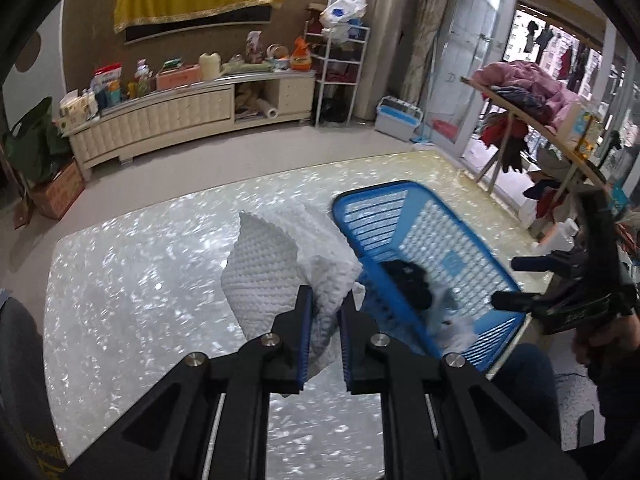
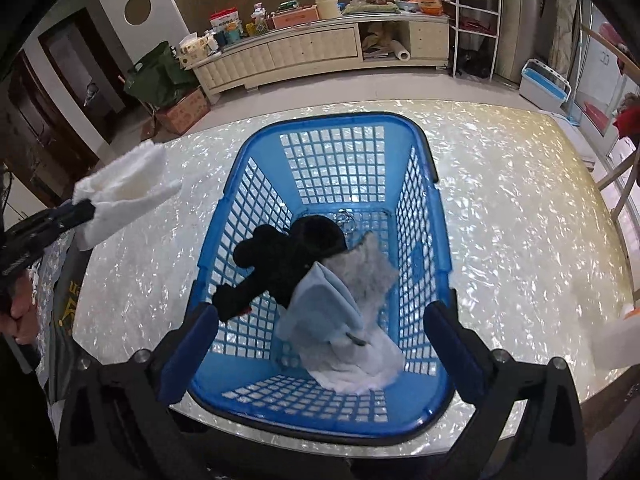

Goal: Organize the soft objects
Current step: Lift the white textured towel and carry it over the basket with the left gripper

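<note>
Jaws partly hiding white cloth (image 1: 276, 276)

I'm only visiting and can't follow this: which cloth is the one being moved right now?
Find the blue plastic lattice basket on the pearly white table. Left of it, the left gripper holds a white waffle-textured cloth aloft, the only cloth outside the basket.

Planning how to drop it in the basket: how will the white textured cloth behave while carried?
Probably floppy: the white cloth folds and droops from the left hand-held gripper. Likely light, since it hangs from one pinched edge. Its dimpled weave probably resists slipping.
</note>
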A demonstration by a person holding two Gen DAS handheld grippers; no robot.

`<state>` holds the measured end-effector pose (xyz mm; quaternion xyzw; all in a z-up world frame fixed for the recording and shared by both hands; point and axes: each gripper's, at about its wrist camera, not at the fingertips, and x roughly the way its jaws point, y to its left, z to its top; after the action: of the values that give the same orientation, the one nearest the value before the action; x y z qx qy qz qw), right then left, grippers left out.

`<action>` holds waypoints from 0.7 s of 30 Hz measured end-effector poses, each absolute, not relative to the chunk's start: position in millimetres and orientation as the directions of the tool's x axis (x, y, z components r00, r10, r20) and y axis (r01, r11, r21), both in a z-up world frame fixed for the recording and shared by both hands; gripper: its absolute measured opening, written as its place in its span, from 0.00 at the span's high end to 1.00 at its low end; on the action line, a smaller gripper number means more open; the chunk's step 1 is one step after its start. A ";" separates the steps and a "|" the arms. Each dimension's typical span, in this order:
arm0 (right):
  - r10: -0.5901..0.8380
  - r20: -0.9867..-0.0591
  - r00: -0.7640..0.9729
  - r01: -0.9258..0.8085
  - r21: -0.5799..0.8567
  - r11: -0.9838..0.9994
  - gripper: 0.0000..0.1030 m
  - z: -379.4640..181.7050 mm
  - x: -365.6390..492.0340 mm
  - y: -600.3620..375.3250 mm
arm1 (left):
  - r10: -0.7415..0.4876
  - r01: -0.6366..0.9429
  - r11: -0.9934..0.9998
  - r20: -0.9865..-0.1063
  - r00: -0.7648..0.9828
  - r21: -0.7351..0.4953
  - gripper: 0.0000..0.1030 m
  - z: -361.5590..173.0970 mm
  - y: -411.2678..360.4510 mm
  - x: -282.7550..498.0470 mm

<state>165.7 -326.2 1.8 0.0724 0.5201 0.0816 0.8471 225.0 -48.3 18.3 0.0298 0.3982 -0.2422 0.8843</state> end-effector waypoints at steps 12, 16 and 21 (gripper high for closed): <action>0.178 -0.861 0.476 -0.039 0.182 0.983 0.00 2.5 152.2 -346.7 | -0.452 0.538 0.835 -0.703 0.549 -0.117 0.89 30.5 -120.7 221.9; 0.182 -0.855 0.485 -0.037 0.188 0.982 0.00 0.5 155.1 -354.3 | -0.450 0.559 0.824 -0.711 0.541 -0.097 0.89 26.5 -139.6 225.7; 0.191 -0.854 0.484 -0.040 0.196 0.980 0.00 -5.8 162.6 -361.0 | -0.456 0.580 0.810 -0.721 0.521 -0.093 0.89 20.6 -159.9 238.1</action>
<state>162.6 -361.0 -5.8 0.0749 0.5032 0.0673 0.8583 238.1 -159.9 20.6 0.0798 0.3880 -0.2981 0.8685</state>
